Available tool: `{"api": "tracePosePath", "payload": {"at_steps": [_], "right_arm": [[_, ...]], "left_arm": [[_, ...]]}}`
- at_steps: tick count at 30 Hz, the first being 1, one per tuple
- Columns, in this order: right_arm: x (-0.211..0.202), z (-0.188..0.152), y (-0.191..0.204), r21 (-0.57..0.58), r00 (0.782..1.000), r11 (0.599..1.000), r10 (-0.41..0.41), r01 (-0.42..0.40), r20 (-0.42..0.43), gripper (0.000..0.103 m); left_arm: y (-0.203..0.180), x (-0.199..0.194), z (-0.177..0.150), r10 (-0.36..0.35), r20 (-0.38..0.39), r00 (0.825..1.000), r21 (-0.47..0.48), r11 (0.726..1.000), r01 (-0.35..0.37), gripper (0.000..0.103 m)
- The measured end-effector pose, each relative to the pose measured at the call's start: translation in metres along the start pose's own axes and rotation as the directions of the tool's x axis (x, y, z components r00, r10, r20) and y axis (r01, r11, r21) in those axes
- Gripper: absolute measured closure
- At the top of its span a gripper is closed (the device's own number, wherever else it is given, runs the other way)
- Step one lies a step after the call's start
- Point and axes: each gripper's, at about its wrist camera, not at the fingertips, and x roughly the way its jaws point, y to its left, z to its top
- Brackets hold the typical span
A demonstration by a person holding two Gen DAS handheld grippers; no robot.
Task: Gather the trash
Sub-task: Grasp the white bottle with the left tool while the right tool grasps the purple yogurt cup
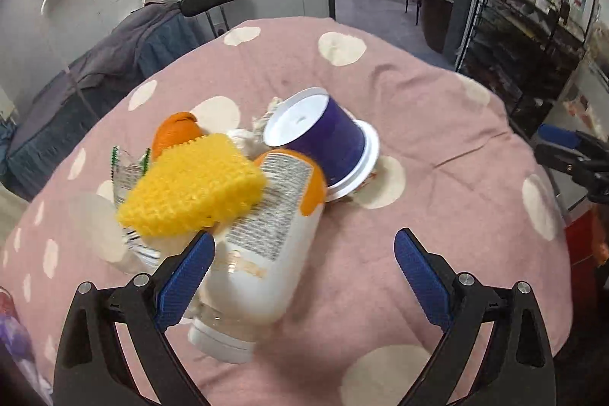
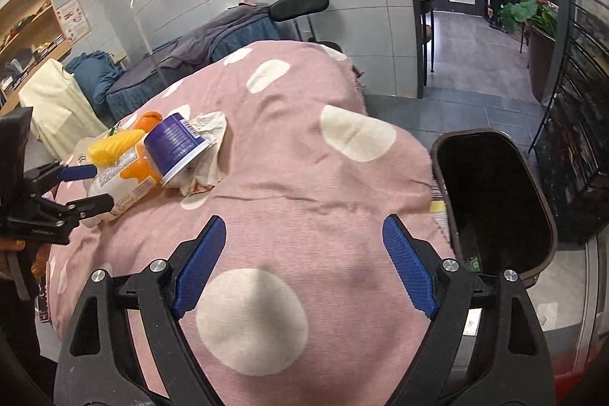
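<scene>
Pink cotton cloth with cream dots [image 2: 304, 177] covers the table, and the trash lies heaped in one cluster on it: a white plastic bottle with an orange-patched label [image 1: 262, 234], a yellow knitted scrubbing pad [image 1: 194, 185] resting on top of it, a purple plastic cup with a white rim [image 1: 323, 139] tipped on its side against the bottle, and crumpled white paper [image 2: 207, 139] under the cup. Heaped so, the items probably have to be lifted one at a time.

Left gripper [image 1: 304, 276] stands released, its blue pads spread with the bottle's lower half near the left pad; no pad presses on it. I judge it is lining up on the bottle. Right gripper [image 2: 304, 265] is likewise released and empty, over bare cloth well apart from the heap.

Right wrist view alone shows the black open-topped waste bin [image 2: 495, 200] standing just beside the table edge, the likely destination, and the left gripper from the side. Left wrist view alone shows the bottle's white cap end and clear plastic wrapping under the pad
</scene>
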Motion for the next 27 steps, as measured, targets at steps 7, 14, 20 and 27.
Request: {"api": "tracePosePath", "payload": {"at_steps": [7, 14, 20, 27], "right_arm": [[0.001, -0.003, 0.006, -0.003, 1.0, 1.0, -0.002, 0.002, -0.015, 0.019], [0.002, 0.003, 0.015, -0.014, 1.0, 1.0, 0.015, -0.015, -0.017, 0.019], [0.009, 0.01, 0.04, -0.105, 0.999, 0.994, 0.037, -0.04, -0.025, 0.019], [0.029, 0.024, 0.077, -0.232, 0.996, 0.969, 0.069, -0.08, -0.059, 0.019]], "left_arm": [[0.011, 0.018, -0.003, -0.004, -0.085, 0.996, 0.069, 0.998, 0.01, 0.018], [0.009, 0.052, -0.002, 0.05, -0.161, 0.986, 0.136, 0.99, -0.028, 0.025], [0.02, 0.045, -0.005, -0.024, -0.144, 0.989, 0.051, 0.998, 0.031, 0.038], [0.023, 0.016, -0.027, -0.096, -0.049, 0.994, -0.095, 0.991, 0.091, 0.04]]}}
